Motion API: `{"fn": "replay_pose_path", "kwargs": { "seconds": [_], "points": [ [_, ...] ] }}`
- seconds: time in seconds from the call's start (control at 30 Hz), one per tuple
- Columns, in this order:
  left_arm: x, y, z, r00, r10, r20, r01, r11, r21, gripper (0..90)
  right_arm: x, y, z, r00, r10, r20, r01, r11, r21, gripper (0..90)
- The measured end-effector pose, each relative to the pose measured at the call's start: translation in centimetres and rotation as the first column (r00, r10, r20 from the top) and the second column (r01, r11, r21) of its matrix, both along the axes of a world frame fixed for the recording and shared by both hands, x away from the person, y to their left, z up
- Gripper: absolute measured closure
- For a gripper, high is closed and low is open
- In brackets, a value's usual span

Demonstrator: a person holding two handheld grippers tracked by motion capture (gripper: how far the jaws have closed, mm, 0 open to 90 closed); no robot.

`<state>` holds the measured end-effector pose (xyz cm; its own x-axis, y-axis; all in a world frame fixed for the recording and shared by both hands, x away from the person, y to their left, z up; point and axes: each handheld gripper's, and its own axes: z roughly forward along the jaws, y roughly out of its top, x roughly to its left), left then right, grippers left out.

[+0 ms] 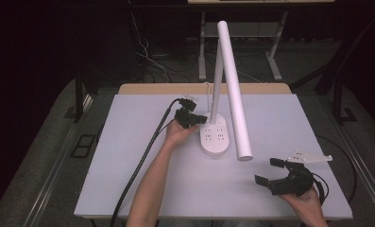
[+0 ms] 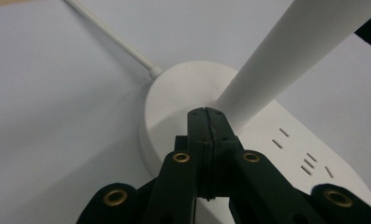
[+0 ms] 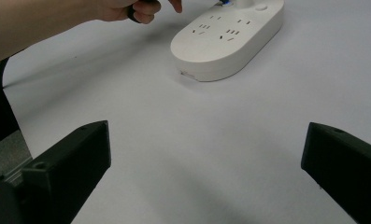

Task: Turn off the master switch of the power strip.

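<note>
At the far middle of the table [image 1: 142, 179], the left hand-held gripper [image 1: 200, 118] had its jaws pressed together with nothing between them, their tips resting at the left end of the desk lamp's base [image 1: 215, 137], just beside the foot of the stem [image 1: 217, 80]. In the left gripper view the closed tips sat on or just over the base top where the stem rose from it; whether they pressed a switch there could not be told. The white power cord [image 2: 113, 39] ran off the far end of the base.

The right hand-held gripper [image 1: 270, 171] was held well apart from the lamp, near the right front corner, jaws spread wide and empty, pointing toward the base.

The lamp stood upright in the centre of the table, its long white tubular head [image 1: 234, 94] sloping down toward the near right. Its base carried socket slots [image 3: 220, 25] on top.

The lamp looked like smooth rigid plastic, probably slippery, and top-heavy if lifted by the head; the hinged head would likely swing. The stem near the base, or the base edges, seemed the soundest holds.

No brand or legible writing showed.
</note>
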<state>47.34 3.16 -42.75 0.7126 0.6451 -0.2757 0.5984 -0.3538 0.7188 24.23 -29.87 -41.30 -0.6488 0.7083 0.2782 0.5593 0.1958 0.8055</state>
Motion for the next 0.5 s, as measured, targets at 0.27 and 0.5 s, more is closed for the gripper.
{"fn": "replay_pose_path", "kwargs": {
  "seconds": [0.27, 0.5],
  "points": [
    [0.04, -0.22, -0.23, 0.9996, 0.028, -0.011, -0.028, 0.9996, -0.007, 90.0, -0.03, -0.06, -0.06, 0.9999, 0.000, -0.011, 0.000, 1.000, -0.001, 1.0],
    [-0.30, -0.49, -0.18, 0.9992, 0.029, 0.026, -0.029, 0.9991, 0.030, 90.0, 0.00, -0.37, 0.00, 0.9999, -0.010, -0.009, 0.010, 1.000, 0.011, 1.0]
  ]
}}
